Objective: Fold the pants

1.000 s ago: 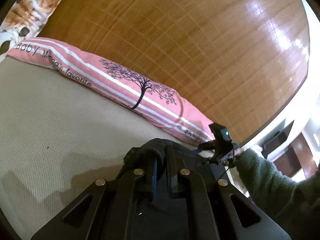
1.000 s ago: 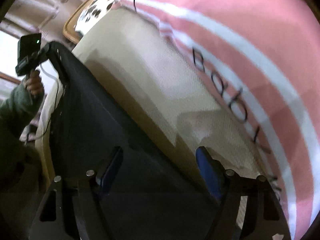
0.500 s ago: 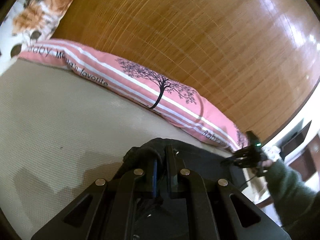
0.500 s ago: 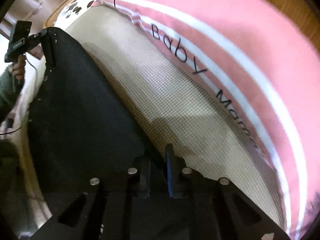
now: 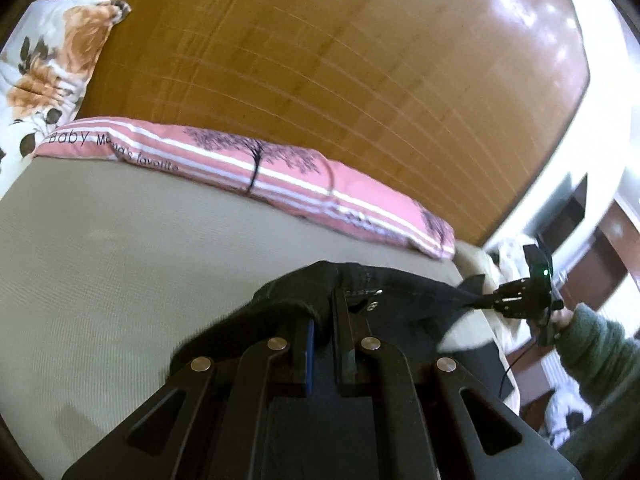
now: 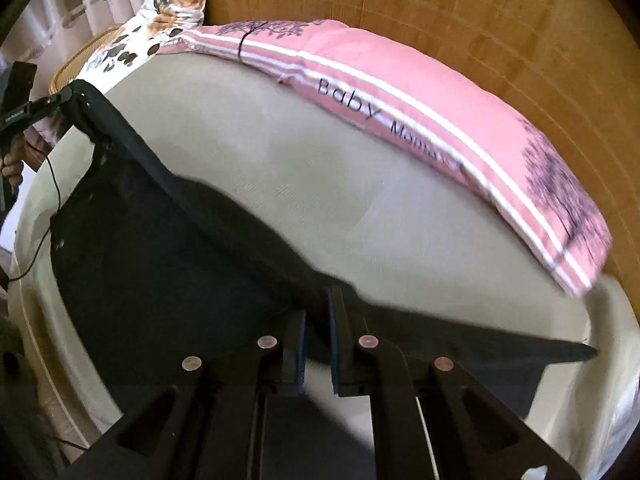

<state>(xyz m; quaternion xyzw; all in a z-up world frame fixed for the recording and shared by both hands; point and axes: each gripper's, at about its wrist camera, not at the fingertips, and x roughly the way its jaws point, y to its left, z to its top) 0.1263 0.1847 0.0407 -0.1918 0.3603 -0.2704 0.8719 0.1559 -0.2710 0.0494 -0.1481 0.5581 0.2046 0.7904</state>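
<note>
Black pants hang stretched between my two grippers above a beige mattress. My left gripper is shut on a bunched corner of the pants' top edge. My right gripper is shut on the other end of that edge. In the left wrist view the right gripper shows at the far right, pinching the cloth. In the right wrist view the left gripper shows at the far left, holding its corner.
A pink striped pillow lies along the wooden headboard. A floral pillow stands at the left corner. The mattress edge drops off at the left of the right wrist view.
The right gripper closed on the pants edge. Both grippers rose and drew apart, so the cloth is stretched taut and lifted off the mattress.
</note>
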